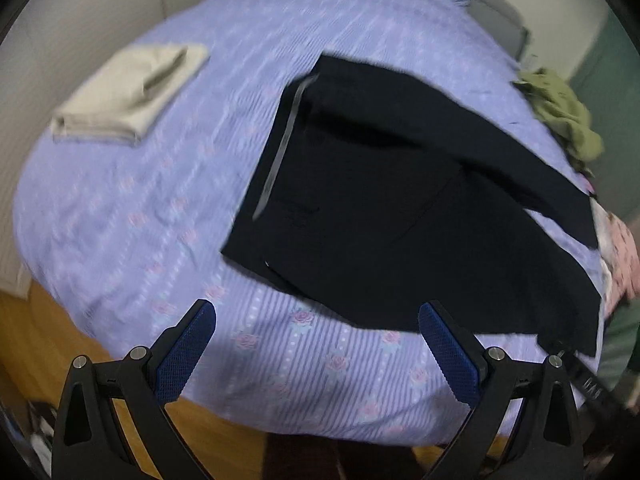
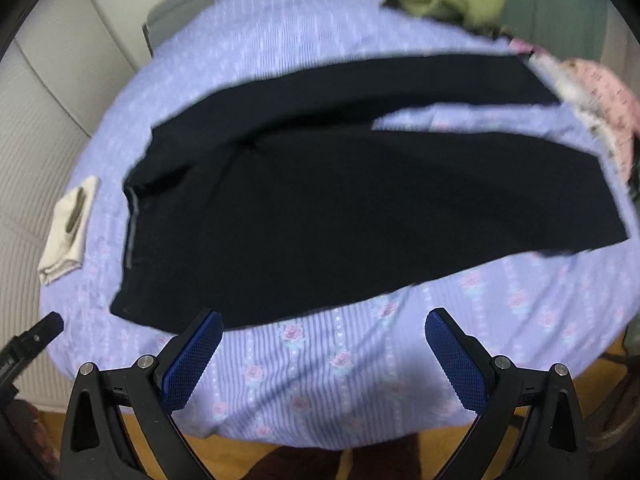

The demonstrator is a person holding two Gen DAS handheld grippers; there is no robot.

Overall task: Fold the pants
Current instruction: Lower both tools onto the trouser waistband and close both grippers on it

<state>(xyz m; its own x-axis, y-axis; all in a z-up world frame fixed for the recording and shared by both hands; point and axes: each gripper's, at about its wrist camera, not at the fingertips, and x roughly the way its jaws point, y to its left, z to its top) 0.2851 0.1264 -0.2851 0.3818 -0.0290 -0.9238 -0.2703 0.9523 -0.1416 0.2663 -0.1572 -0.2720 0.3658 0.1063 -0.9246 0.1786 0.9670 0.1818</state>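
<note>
I have the black pants (image 2: pixel 340 200) laid out flat on the bed (image 2: pixel 320 380), which carries a lilac striped sheet printed with pink roses. The waistband sits toward the left of the right wrist view, and the two legs run off to the right, parting near their ends so that a wedge of sheet shows between them.

My left tool (image 1: pixel 318 354) hangs above the near edge of the bed with its blue pads spread wide and nothing between them. My right tool (image 2: pixel 324 358) is likewise released and empty, just short of the near hem of the pants; neither touches the fabric.

Surroundings noted:
- A folded beige garment (image 1: pixel 128 94) lies on the sheet well to the left of the waistband, apart from the pants.
- A crumpled olive-green garment (image 1: pixel 564 116) sits at the far right edge of the bed, beyond the leg ends.
- A pink patterned cloth (image 2: pixel 600 104) lies beside the leg cuffs on the right, close to or touching them; blur prevents my telling which.
- Wooden floor (image 1: pixel 36 344) shows below the near bed edge.

Both views are motion-blurred.
</note>
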